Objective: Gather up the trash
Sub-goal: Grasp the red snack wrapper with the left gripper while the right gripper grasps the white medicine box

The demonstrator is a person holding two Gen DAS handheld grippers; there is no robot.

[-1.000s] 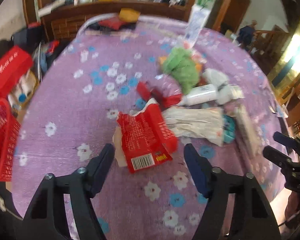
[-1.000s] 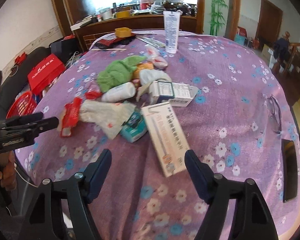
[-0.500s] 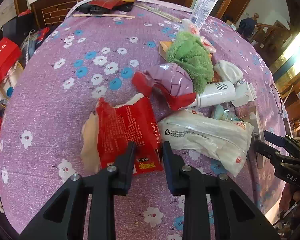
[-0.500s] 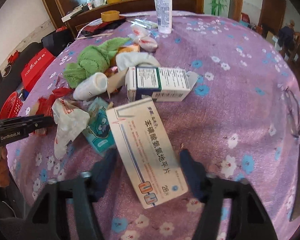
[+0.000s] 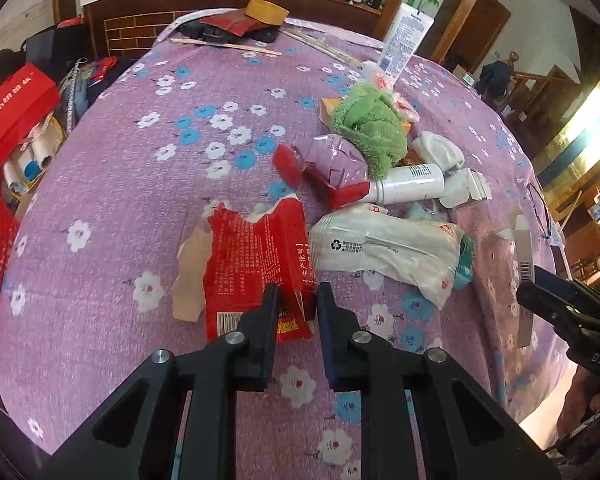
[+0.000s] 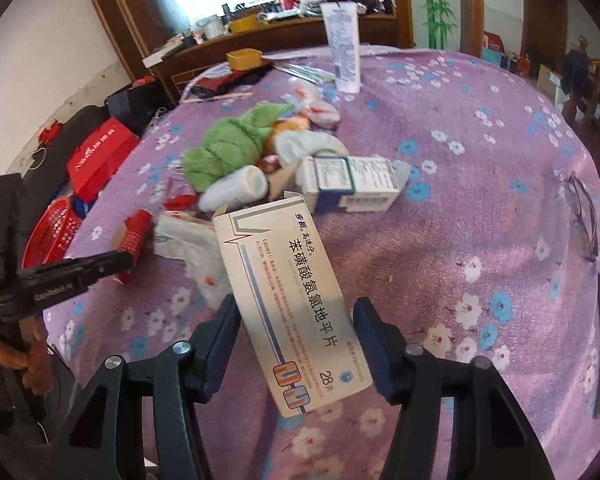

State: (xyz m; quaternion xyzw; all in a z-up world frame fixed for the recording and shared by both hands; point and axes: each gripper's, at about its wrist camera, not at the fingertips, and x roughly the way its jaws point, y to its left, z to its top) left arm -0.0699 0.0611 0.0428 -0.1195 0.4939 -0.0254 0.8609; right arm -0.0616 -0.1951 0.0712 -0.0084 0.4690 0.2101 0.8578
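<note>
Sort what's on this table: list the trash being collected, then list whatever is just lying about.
Trash:
- torn red packet, in left claw
- white pill box, in right claw
- white plastic wrapper

Lying about:
- glasses
- standing tube
- tape roll

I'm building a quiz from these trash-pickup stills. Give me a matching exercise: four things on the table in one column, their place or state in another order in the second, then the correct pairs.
Things:
1. torn red packet
2. long white medicine box
3. green cloth
4. tall white tube

Place or state:
A. standing upright at the far side of the table
B. between the right gripper's fingers
C. crumpled in the middle of the pile
D. pinched at its near edge by the left gripper

Pairs: 1-D, 2-B, 3-C, 4-A
</note>
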